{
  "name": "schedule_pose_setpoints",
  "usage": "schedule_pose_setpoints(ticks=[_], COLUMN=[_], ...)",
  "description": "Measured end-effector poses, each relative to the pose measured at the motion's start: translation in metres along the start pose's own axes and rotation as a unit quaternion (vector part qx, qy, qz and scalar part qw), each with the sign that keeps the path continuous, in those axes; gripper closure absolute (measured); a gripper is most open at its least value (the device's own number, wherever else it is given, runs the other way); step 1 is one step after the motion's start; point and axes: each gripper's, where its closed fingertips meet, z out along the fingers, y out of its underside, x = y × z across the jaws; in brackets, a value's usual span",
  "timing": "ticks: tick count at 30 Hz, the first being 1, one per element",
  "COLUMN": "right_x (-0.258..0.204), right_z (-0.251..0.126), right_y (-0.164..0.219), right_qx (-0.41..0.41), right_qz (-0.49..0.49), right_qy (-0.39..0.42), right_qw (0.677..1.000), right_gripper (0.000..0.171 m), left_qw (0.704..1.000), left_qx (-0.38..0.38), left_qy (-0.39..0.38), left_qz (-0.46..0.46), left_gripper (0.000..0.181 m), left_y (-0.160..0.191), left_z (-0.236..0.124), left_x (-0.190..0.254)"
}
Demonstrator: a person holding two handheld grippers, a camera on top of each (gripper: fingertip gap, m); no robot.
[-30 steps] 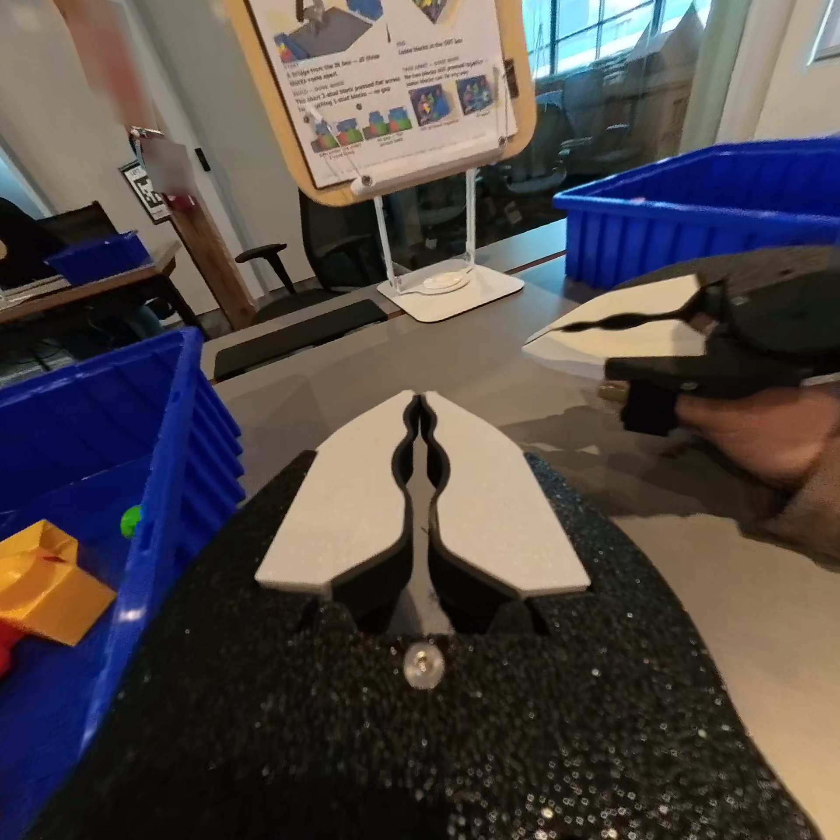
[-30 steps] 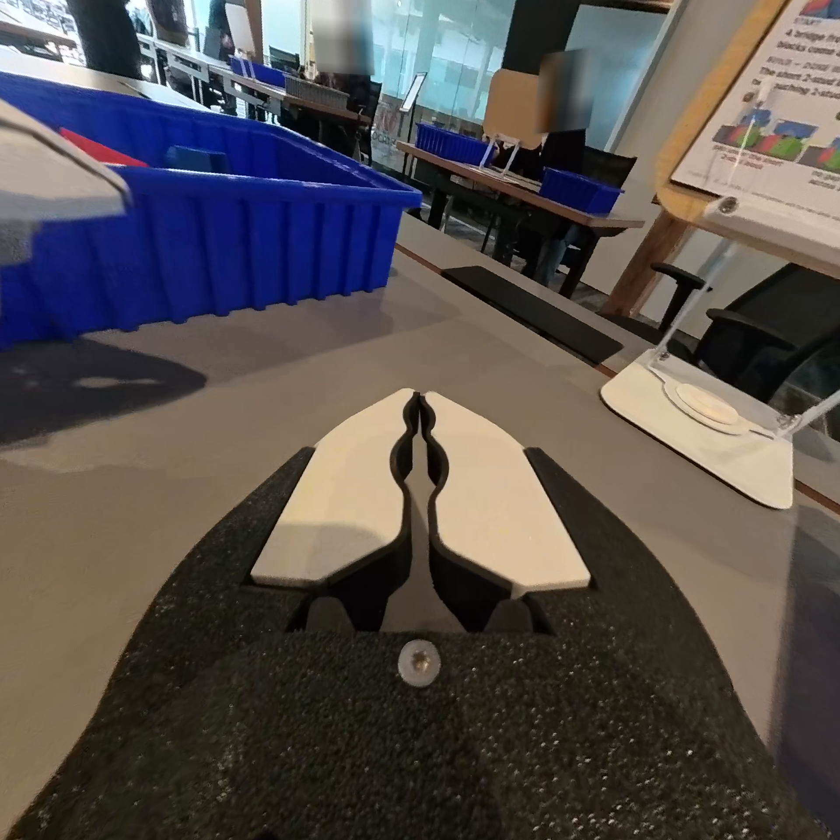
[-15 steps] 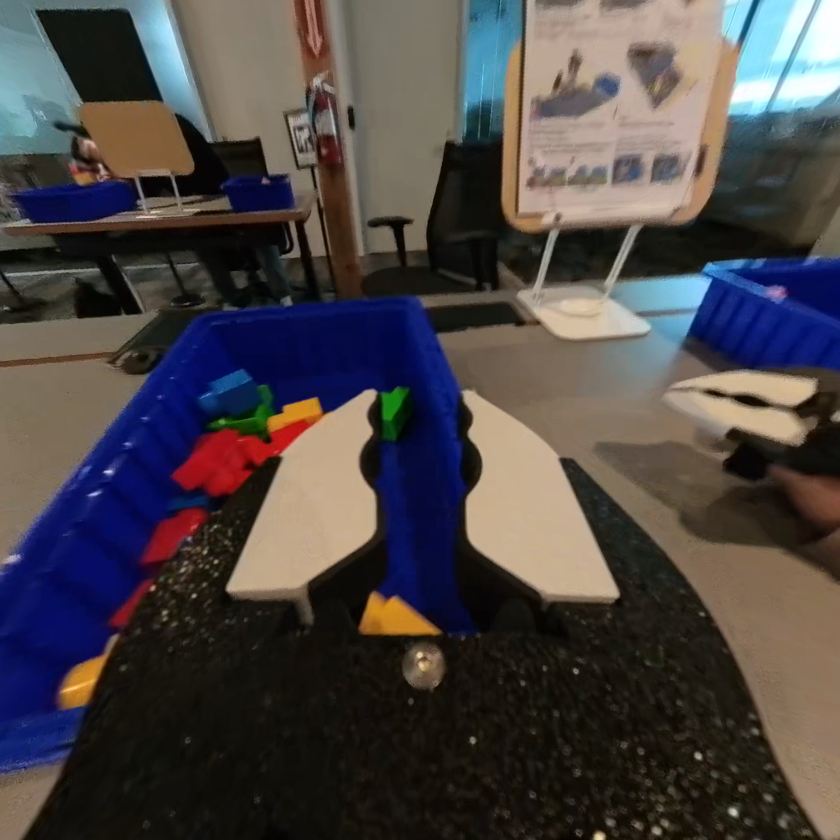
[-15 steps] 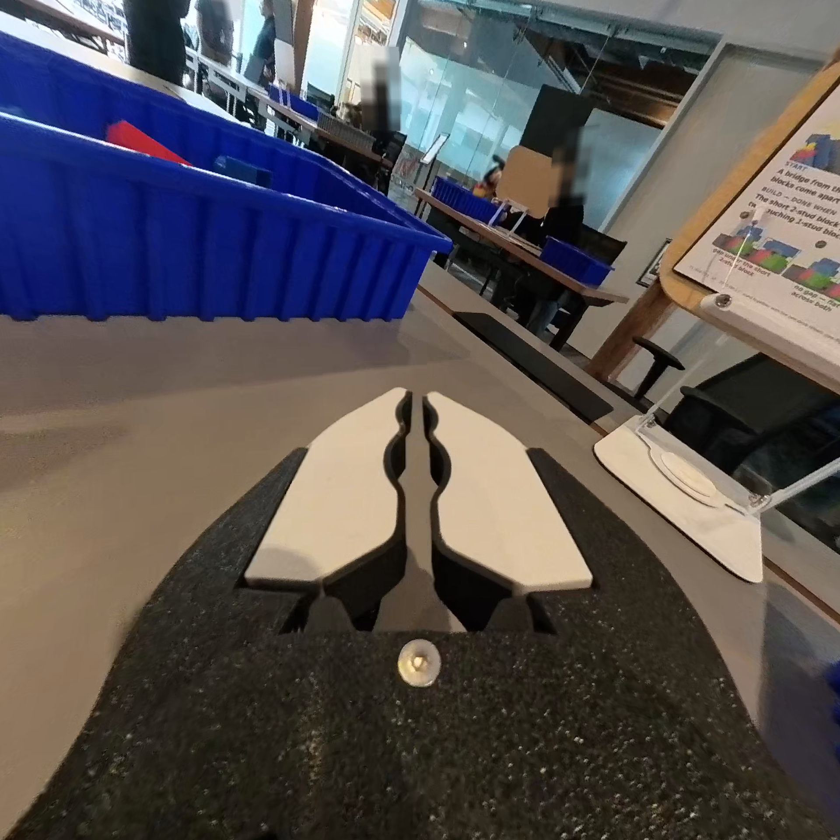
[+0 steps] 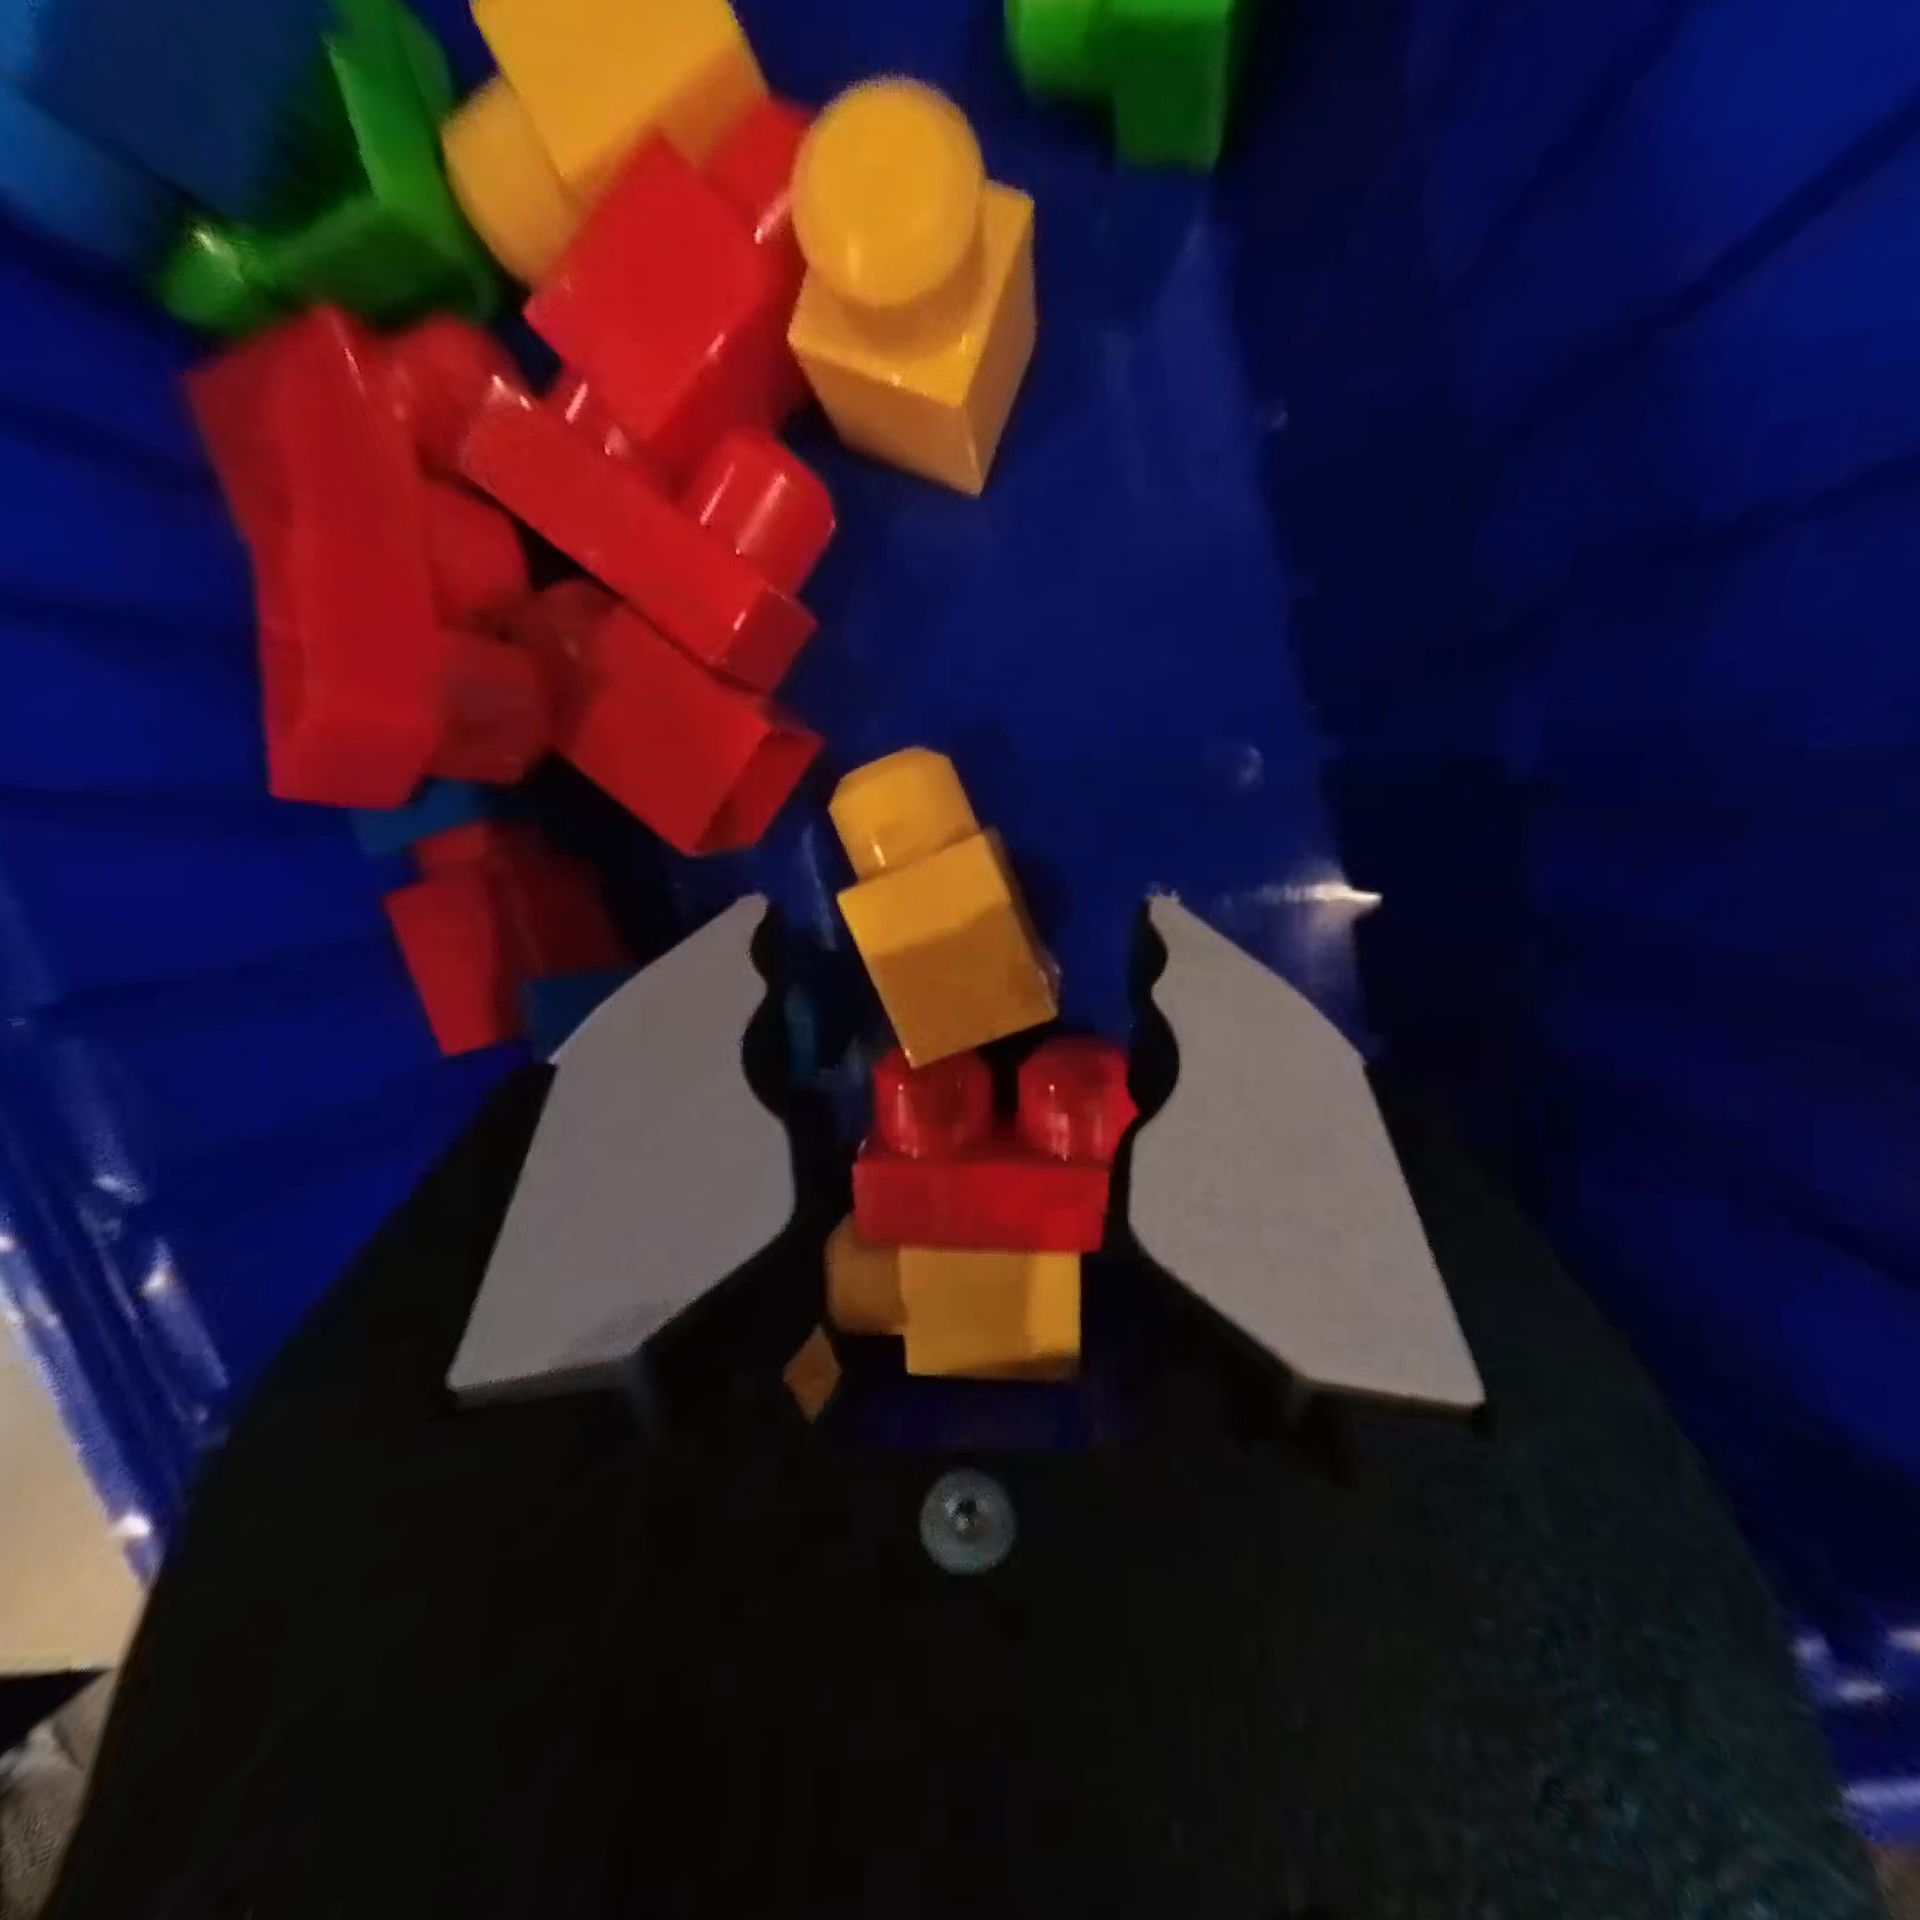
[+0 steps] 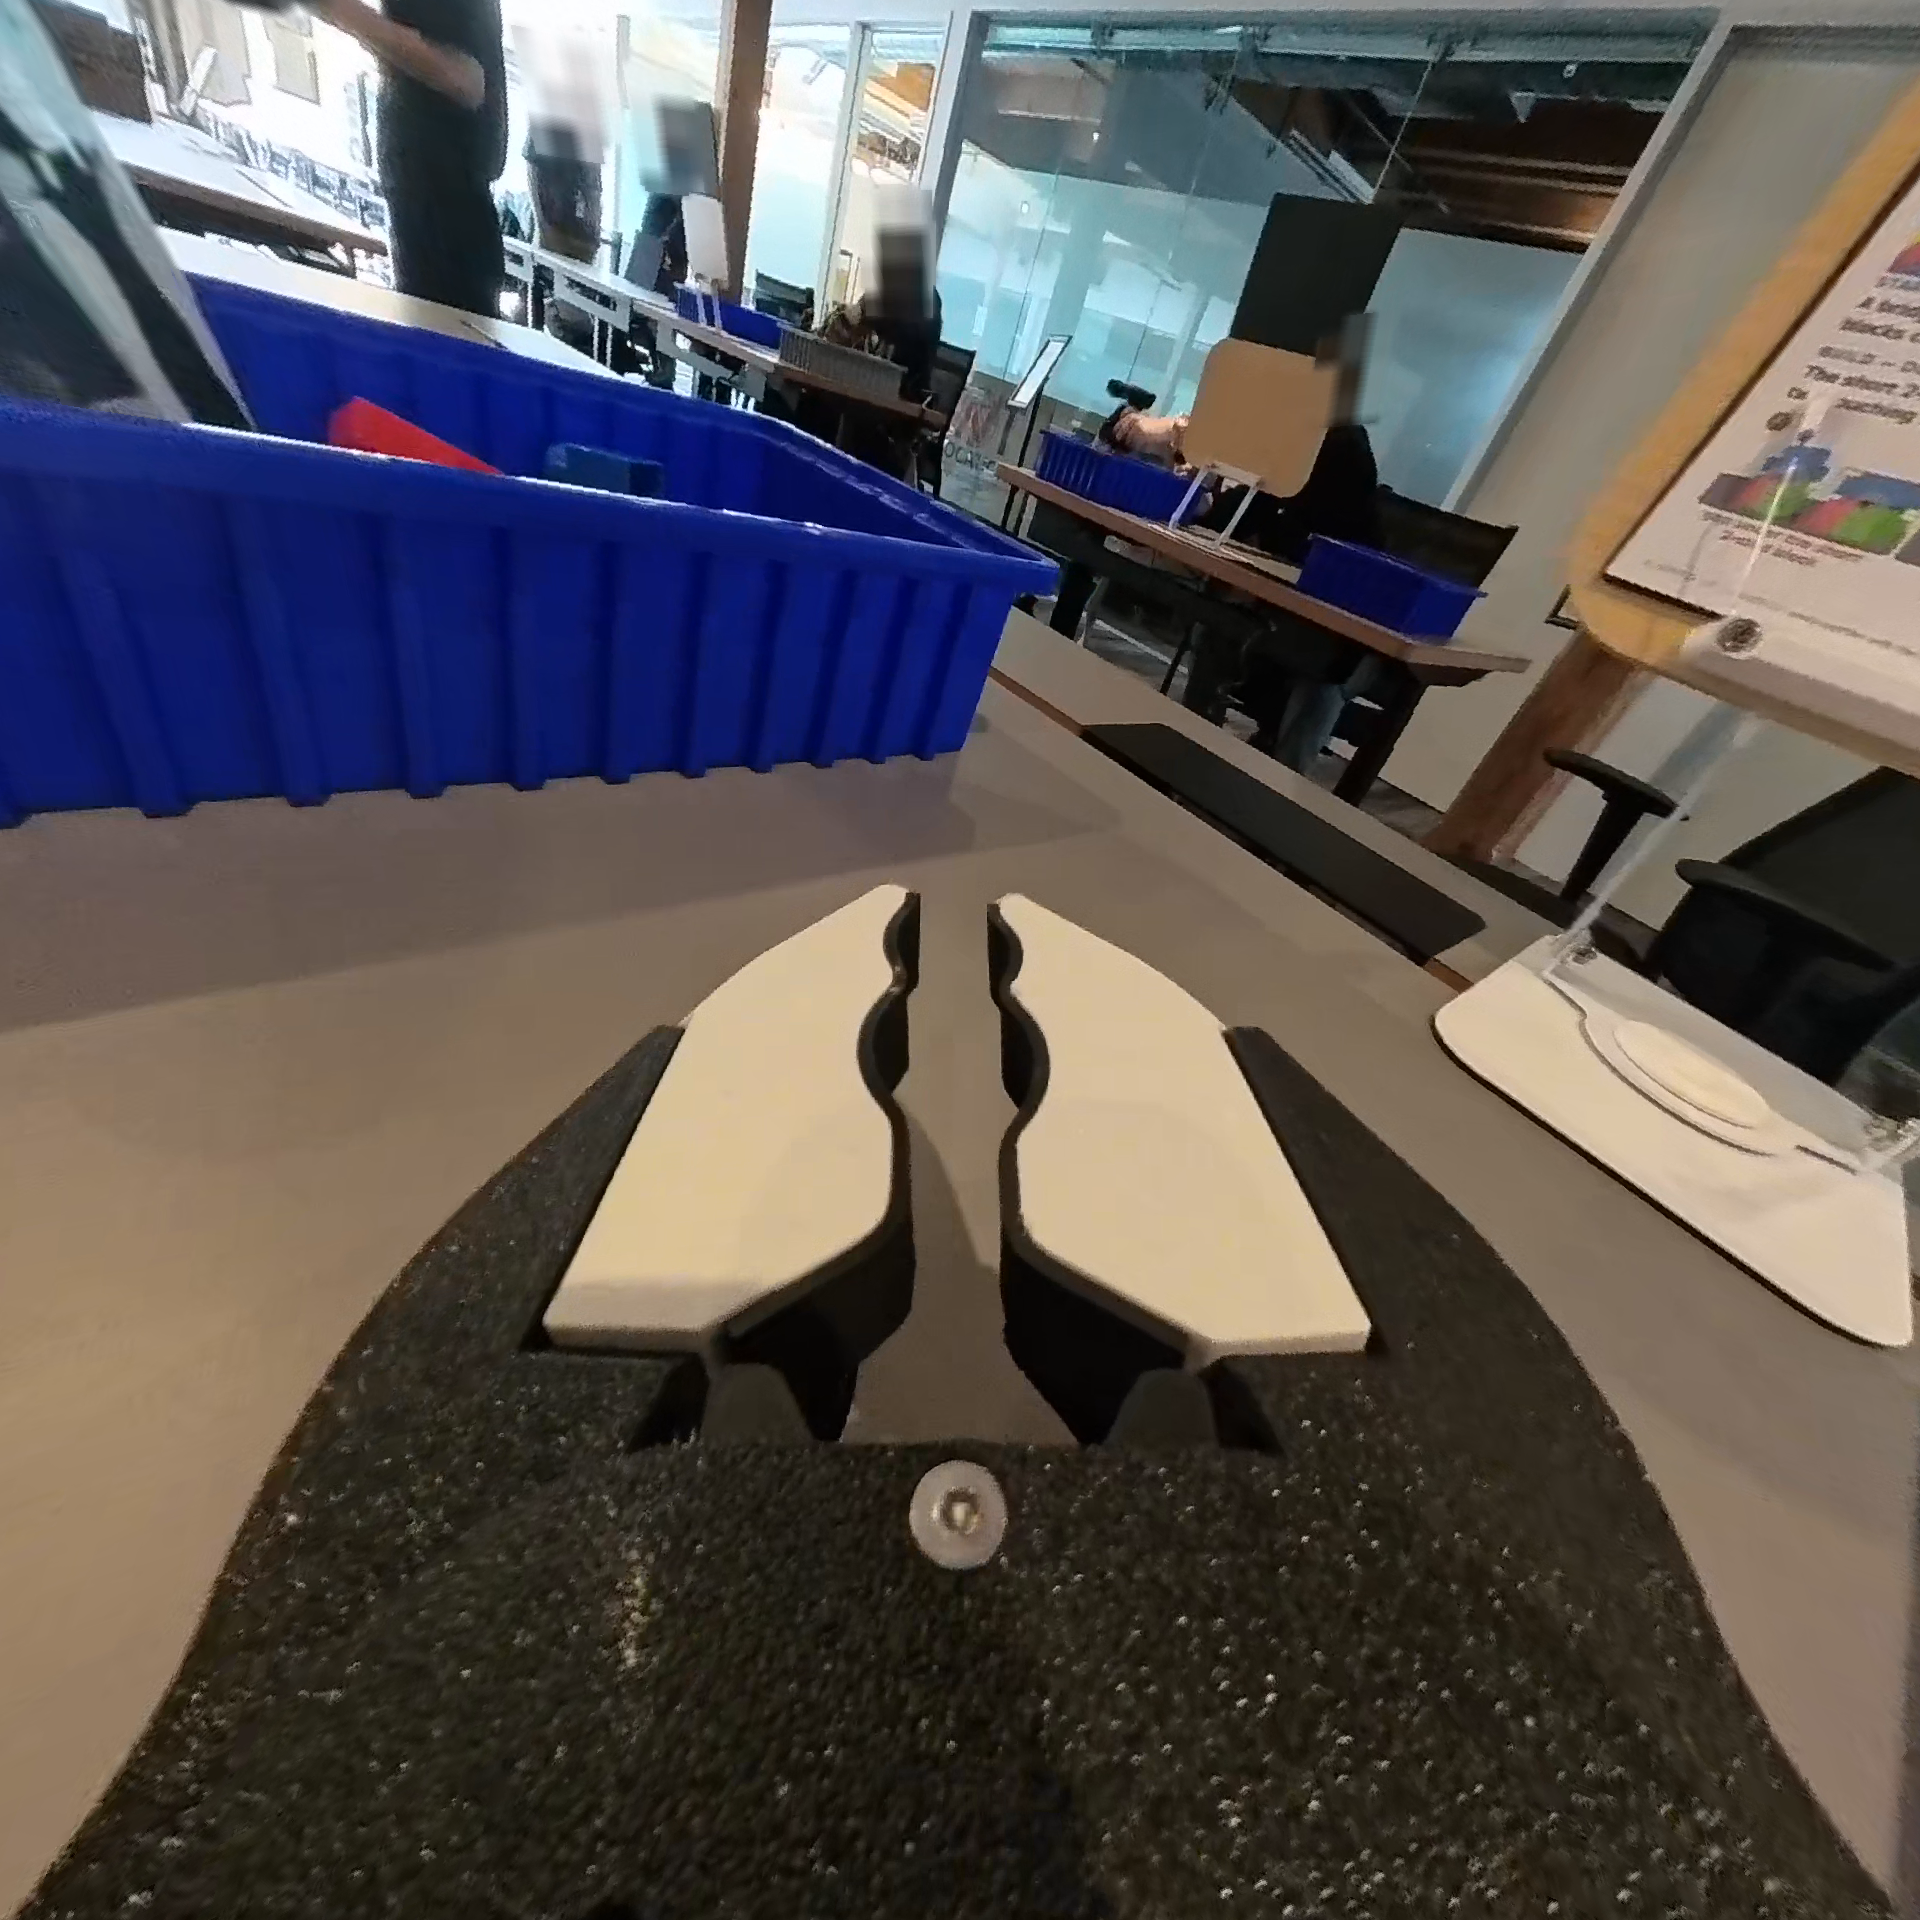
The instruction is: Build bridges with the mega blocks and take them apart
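The left gripper, jaws spread, straddled a glossy red two-stud block; the right gripper hung slightly parted, empty.

Across my grey table stands a white sign stand beside a black office chair (people sit at desks beyond).

Left wrist view: points steeply down into a blue bin, very close to loose blocks, blurred. Right wrist view: low over the desk, facing level across it toward the room. Shared ground: the same bin, seen from outside.
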Motion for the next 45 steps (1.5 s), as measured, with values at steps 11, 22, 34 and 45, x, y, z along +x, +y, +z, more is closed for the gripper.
schedule_pose_setpoints(ticks=[11,22,34,45], right_x=[-0.002,-0.060,-0.114,-0.079], right_z=[0.001,-0.038,-0.058,-0.010], right_y=[-0.001,-0.079,-0.080,-0.011], right_qx=[0.003,0.208,0.148,-0.058], right_qz=[0.000,0.186,0.194,0.039], right_qy=[-0.010,-0.301,-0.476,-0.250], right_qw=[1.000,0.912,0.845,0.966], right_gripper=[0.161,0.119,0.143,0.144], left_qw=[0.999,0.860,0.830,0.856], left_qx=[0.031,0.395,0.353,0.420], left_qy=[-0.033,0.253,0.319,0.271], left_qz=[-0.029,0.202,0.291,0.128], left_gripper=[0.144,0.144,0.144,0.119], left_y=[-0.026,-0.068,-0.038,-0.050], left_z=[0.000,-0.136,-0.112,-0.136], left_x=[0.005,0.215,0.279,0.226])
